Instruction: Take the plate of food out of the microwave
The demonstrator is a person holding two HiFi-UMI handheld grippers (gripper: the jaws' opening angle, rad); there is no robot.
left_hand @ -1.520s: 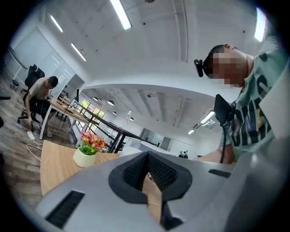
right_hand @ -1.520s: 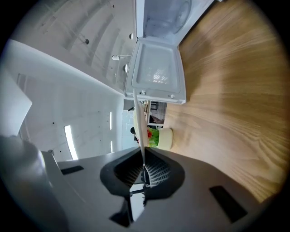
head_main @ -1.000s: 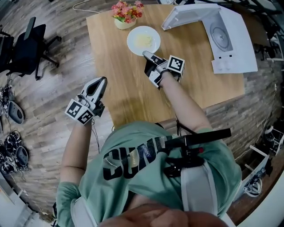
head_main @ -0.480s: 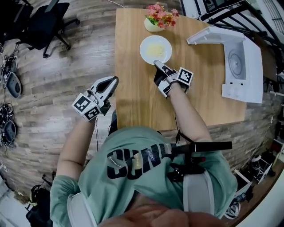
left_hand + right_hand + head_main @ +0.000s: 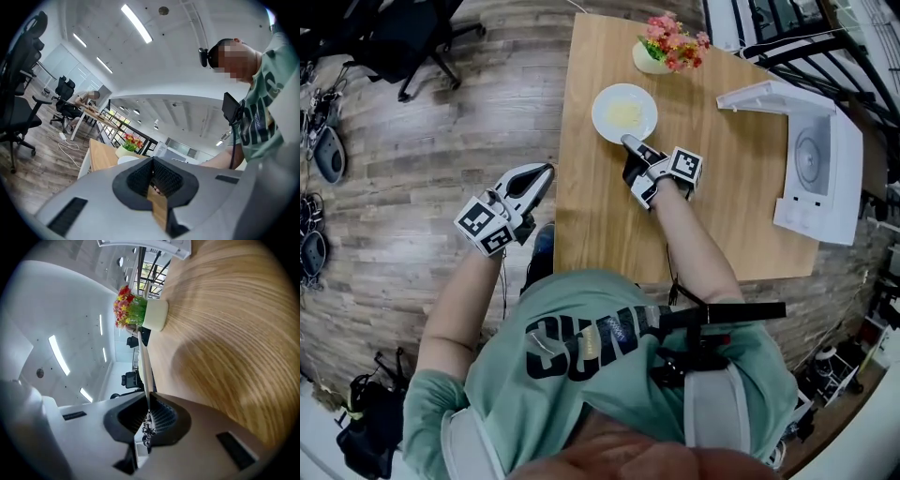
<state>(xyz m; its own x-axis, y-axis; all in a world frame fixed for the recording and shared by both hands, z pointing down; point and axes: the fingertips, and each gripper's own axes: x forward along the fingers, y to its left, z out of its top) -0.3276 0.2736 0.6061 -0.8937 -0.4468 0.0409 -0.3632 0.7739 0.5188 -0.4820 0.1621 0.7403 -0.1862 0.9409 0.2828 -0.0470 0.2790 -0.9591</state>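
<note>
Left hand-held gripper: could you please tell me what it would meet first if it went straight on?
Most likely the wooden table, at its side edge just ahead; it could pass over it, as height is unclear.

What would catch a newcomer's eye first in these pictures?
The right claw is shut on the rim of a round white plate of pale yellow food, over the wooden table. At the table's right edge in the head view, a white microwave stands with its door open.
</note>
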